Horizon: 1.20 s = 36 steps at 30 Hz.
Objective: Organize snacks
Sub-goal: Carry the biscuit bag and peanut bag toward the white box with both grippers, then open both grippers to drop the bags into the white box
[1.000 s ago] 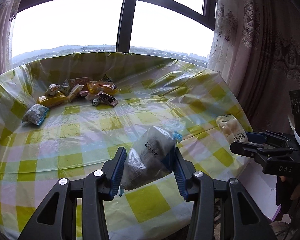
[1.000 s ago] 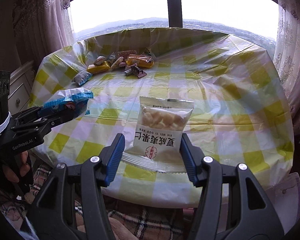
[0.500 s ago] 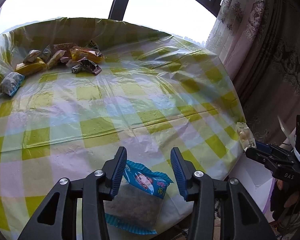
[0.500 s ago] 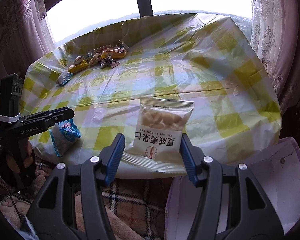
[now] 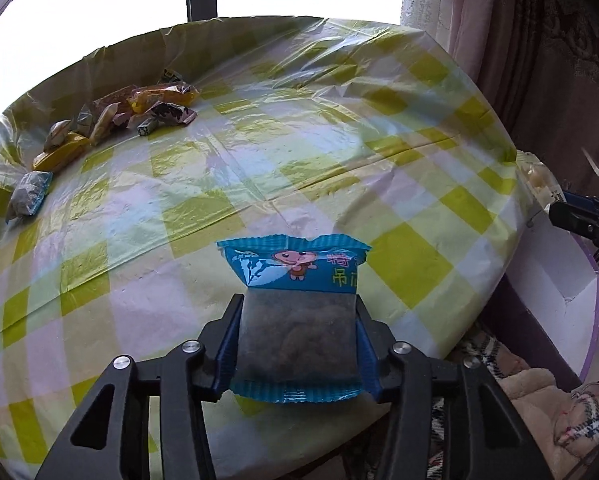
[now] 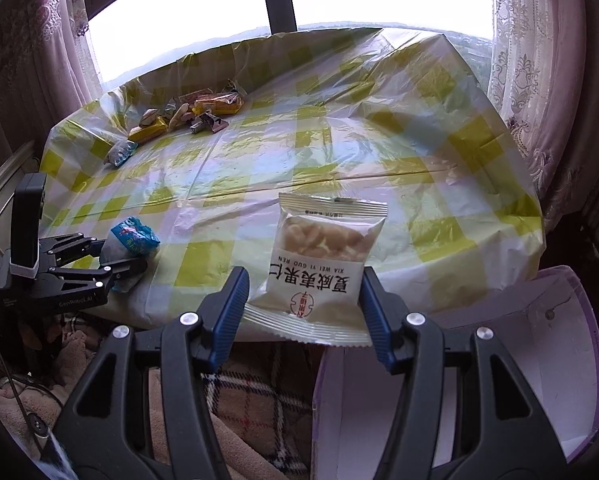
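My left gripper has a blue snack packet with a cartoon figure between its pads; the jaws are closing and both pads touch its sides. It hangs over the near edge of the yellow-checked table. The right wrist view shows this left gripper at the left with the blue packet. My right gripper is shut on a white packet of nuts, held at the table's front right corner. Its tip, the right gripper, shows at the right edge of the left wrist view with the white packet.
A pile of several wrapped snacks lies at the table's far left, with one blue-grey packet apart from it. A white box with a purple rim stands open below the table's right corner. A plaid blanket lies beneath. Curtains hang on both sides.
The blue packet, tilted a second ago, slid low between the left jaws and now sits square between them, lower over the near edge. The right gripper carried its packet rightward, above the white box.
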### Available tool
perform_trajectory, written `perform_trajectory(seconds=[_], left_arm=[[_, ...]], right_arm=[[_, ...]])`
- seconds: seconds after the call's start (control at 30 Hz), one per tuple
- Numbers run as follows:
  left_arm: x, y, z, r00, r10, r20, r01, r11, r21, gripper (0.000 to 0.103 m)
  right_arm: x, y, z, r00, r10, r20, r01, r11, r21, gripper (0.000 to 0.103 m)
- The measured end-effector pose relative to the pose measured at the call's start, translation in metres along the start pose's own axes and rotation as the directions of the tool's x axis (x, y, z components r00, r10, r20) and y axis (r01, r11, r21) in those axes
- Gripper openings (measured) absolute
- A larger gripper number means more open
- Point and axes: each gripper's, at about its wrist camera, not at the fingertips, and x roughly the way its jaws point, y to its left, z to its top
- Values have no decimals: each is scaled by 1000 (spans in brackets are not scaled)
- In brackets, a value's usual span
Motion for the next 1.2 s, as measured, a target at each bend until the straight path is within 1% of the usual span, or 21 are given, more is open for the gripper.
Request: perform_trajectory(seconds=[0.03, 0.07, 0.2, 0.3, 0.4, 0.5, 0.6, 0.7, 0.73, 0.77, 0.8, 0.83, 0.9, 0.93, 0.97, 1.0, 1.07, 1.13, 1.17, 1.2], left_arm=[[-3, -6, 5, 1000, 13, 21, -13, 999, 29, 50], [-5, -13, 12, 999, 4, 31, -6, 999, 52, 50], [-7, -50, 35, 996, -84, 35, 79, 989, 126, 50], [-7, -91, 50, 985, -174, 17, 167, 965, 200, 50], [-6, -134, 62, 964, -266, -18, 261, 926, 271, 51], [1, -173, 68, 931, -357, -78, 363, 882, 301, 51], [15, -206, 67, 888, -433, -154, 460, 837, 297, 51], [29, -228, 62, 844, -493, -212, 536, 795, 285, 51], [33, -233, 61, 826, -516, -227, 563, 781, 271, 52], [35, -236, 60, 802, -545, -245, 595, 764, 249, 54], [38, -237, 60, 784, -562, -263, 617, 754, 226, 57], [40, -236, 61, 781, -565, -266, 618, 758, 207, 62], [36, -222, 63, 792, -565, -230, 605, 775, 179, 64], [34, -212, 64, 804, -558, -205, 590, 790, 165, 64], [33, -198, 66, 823, -542, -173, 566, 811, 150, 65], [28, -180, 66, 845, -517, -137, 534, 834, 138, 66], [22, -143, 65, 897, -437, -70, 443, 889, 115, 70], [12, -105, 59, 947, -322, -5, 321, 942, 99, 70], [6, -85, 54, 967, -253, 27, 250, 964, 87, 72], [0, -62, 50, 982, -179, 57, 175, 982, 66, 74]], right_arm=[[-3, -4, -1, 1000, -9, 4, 9, 1000, -1, 60], [-5, -7, -2, 1000, -16, 7, 16, 1000, 1, 60], [-15, -22, -6, 999, -40, 15, 40, 999, 26, 60], [-26, -35, -9, 997, -70, 25, 69, 997, 38, 60], [-36, -53, -12, 993, -118, 24, 116, 991, 60, 60], [-45, -77, -19, 985, -173, 7, 171, 980, 100, 60], [-51, -100, -29, 974, -224, -21, 225, 965, 137, 60], [-54, -118, -39, 962, -267, -58, 273, 948, 163, 60], [-54, -123, -42, 958, -279, -72, 288, 942, 171, 60], [-55, -129, -45, 953, -291, -84, 302, 936, 180, 61], [-55, -134, -47, 947, -306, -99, 320, 928, 192, 62], [-54, -139, -49, 939, -325, -112, 342, 918, 202, 63], [-54, -144, -49, 922, -366, -127, 386, 899, 206, 69], [-56, -144, -48, 921, -372, -116, 389, 897, 212, 70], [-56, -141, -45, 928, -359, -104, 373, 902, 216, 70], [-54, -136, -41, 936, -340, -92, 353, 911, 214, 70], [-49, -119, -32, 950, -306, -66, 313, 929, 194, 70], [-37, -93, -23, 971, -234, -43, 238, 958, 160, 71], [-29, -78, -17, 980, -195, -36, 198, 970, 138, 71], [-20, -62, -11, 987, -157, -31, 160, 980, 117, 72]])
